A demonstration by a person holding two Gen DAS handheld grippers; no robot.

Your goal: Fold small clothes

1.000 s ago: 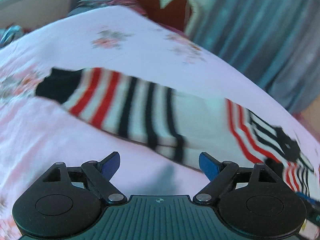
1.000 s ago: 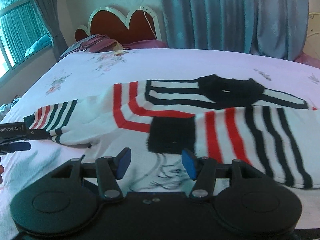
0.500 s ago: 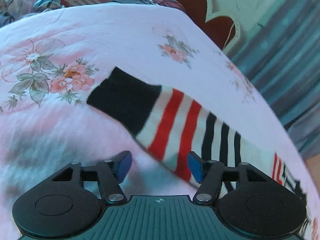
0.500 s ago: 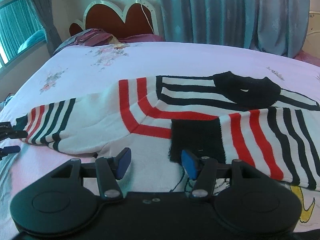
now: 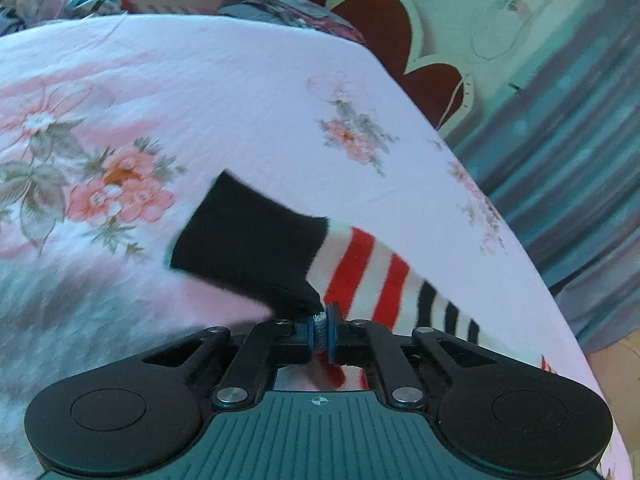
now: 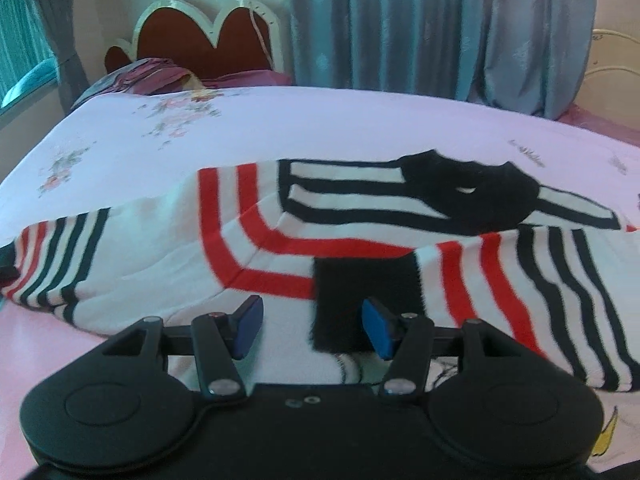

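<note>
A white sweater (image 6: pixel 280 248) with red and black stripes lies flat on the bed, its black collar (image 6: pixel 468 192) toward the far side. One sleeve stretches out to the left and ends in a black cuff (image 5: pixel 248 236). My left gripper (image 5: pixel 320 330) is shut on that sleeve's near edge, right behind the cuff, with knit fabric pinched between the blue pads. The other sleeve is folded across the body, its black cuff (image 6: pixel 360 280) lying just ahead of my right gripper (image 6: pixel 312 320). The right gripper hovers open over the sweater's near hem, its right pad above that cuff's edge.
The pink floral bedsheet (image 5: pixel 200 92) covers the whole bed. A red scalloped headboard (image 6: pixel 208 44) and pillows (image 6: pixel 152 76) stand at the far end, blue-grey curtains (image 6: pixel 440 28) behind. A window (image 6: pixel 20 40) is at the left. The bed's edge (image 5: pixel 532 264) drops off at the right.
My left gripper slid left along the outstretched sleeve to its cuff end, and its jaws closed onto the fabric. The right gripper came a little closer to the folded cuff and stayed open.
</note>
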